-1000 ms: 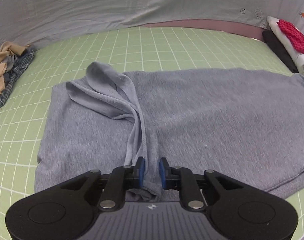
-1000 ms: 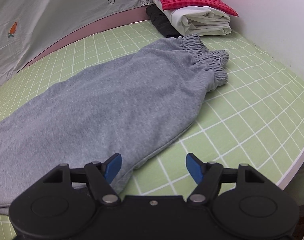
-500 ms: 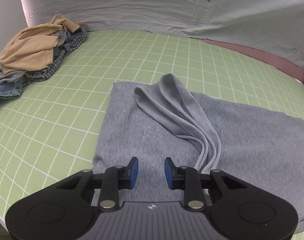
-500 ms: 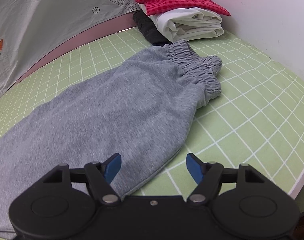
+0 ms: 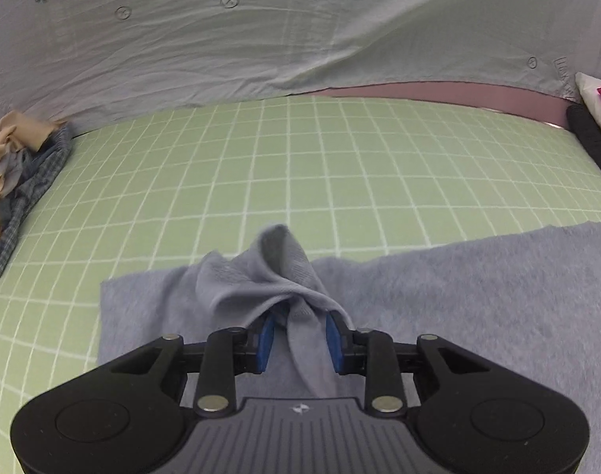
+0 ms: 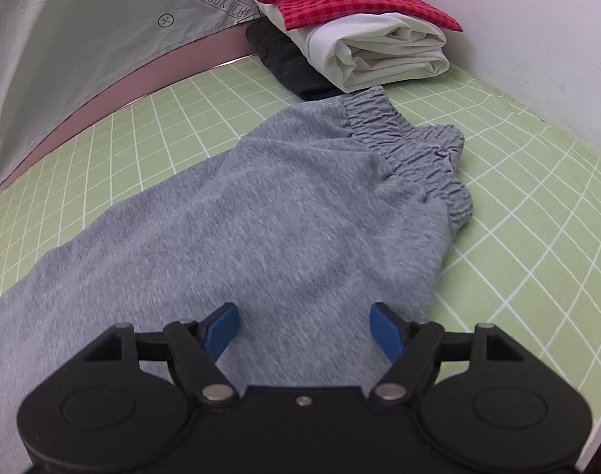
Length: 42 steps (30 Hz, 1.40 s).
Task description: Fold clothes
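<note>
Grey sweatpants (image 6: 284, 229) lie flat on the green grid mat (image 6: 537, 217), elastic waistband (image 6: 415, 146) at the far right. In the left wrist view the pants (image 5: 478, 296) spread to the right, and a bunched ribbed cuff (image 5: 268, 280) rises between the blue pads. My left gripper (image 5: 300, 339) is part-closed around this cuff fabric, with a gap still showing beside the cloth. My right gripper (image 6: 304, 328) is open wide and empty, just above the pants' hip area.
A folded stack of red checked, white and black clothes (image 6: 351, 27) sits at the mat's far right corner. A heap of unfolded beige and denim clothes (image 5: 16, 173) lies at the far left. A grey printed sheet (image 5: 260, 39) hangs behind the mat (image 5: 300, 158).
My left gripper let go of the cuff, swung left, then came back with the bunched cuff between its jaws. My right gripper moved forward over the pants, staying open.
</note>
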Motion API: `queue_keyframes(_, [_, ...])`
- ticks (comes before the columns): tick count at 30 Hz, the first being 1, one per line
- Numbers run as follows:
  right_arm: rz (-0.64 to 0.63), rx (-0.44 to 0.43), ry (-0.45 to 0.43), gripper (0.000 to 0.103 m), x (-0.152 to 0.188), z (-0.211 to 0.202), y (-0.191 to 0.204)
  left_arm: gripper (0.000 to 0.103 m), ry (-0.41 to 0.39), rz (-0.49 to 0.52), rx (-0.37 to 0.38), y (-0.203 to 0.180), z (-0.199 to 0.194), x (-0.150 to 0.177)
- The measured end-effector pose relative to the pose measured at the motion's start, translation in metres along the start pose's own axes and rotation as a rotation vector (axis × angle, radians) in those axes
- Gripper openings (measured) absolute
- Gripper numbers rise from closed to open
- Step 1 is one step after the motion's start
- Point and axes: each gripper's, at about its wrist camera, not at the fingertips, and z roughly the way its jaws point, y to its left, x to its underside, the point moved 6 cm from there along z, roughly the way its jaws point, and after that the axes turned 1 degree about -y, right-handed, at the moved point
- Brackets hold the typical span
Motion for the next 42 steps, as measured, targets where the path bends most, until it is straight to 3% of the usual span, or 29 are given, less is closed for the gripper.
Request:
queue_keyframes(5, [-0.015,0.012,0.012,0.075,-0.011,0.007,0.0,0.033,-0.044,0.058,0.102,-0.041,0.001,-0.017])
queue_keyframes(10, [0.017,0.034,0.016,0.077,-0.01,0.008,-0.011,0.054,0.019,-0.038,0.077,-0.023,-0.01,-0.011])
queue_keyframes(14, [0.034,0.062,0.009,0.081,-0.01,0.008,-0.019,0.059,0.091,-0.103,0.053,0.001,-0.016,0.007])
queue_keyframes(19, [0.053,0.053,0.007,0.081,-0.009,0.009,-0.023,0.059,0.155,-0.109,0.052,-0.001,-0.014,0.03])
queue_keyframes(20, [0.049,0.051,0.006,0.081,-0.008,0.008,-0.022,0.058,0.162,-0.093,0.038,-0.004,-0.013,0.033])
queue_keyframes(21, [0.045,0.049,0.004,0.081,-0.008,0.008,-0.022,0.048,0.155,-0.061,0.015,-0.007,-0.015,0.034])
queue_keyframes(22, [0.042,0.048,0.002,0.081,-0.008,0.007,-0.021,0.022,0.148,-0.028,-0.008,-0.01,-0.016,0.035])
queue_keyframes(23, [0.043,0.046,-0.001,0.081,-0.008,0.007,-0.022,0.009,0.142,-0.004,-0.021,-0.012,-0.018,0.035])
queue_keyframes(29, [0.092,0.053,-0.029,0.081,-0.013,0.003,-0.04,0.006,0.131,0.04,0.036,-0.018,-0.035,0.035])
queue_keyframes(32, [0.141,0.057,-0.05,0.083,-0.021,0.004,-0.056,0.02,0.175,0.045,0.032,-0.019,-0.027,0.041])
queue_keyframes(35, [0.176,0.077,-0.068,0.085,-0.034,0.011,-0.073,0.047,0.181,-0.006,0.04,-0.015,-0.025,0.038])
queue_keyframes(36, [0.184,0.072,-0.073,0.087,-0.039,0.015,-0.076,0.064,0.168,-0.028,0.039,-0.013,-0.026,0.034])
queue_keyframes(37, [0.192,0.068,-0.079,0.088,-0.045,0.018,-0.08,0.073,0.155,-0.05,0.035,-0.01,-0.028,0.03])
queue_keyframes(42, [0.196,0.045,-0.081,0.094,-0.069,0.042,-0.09,0.082,0.123,-0.131,-0.041,0.005,-0.029,0.017])
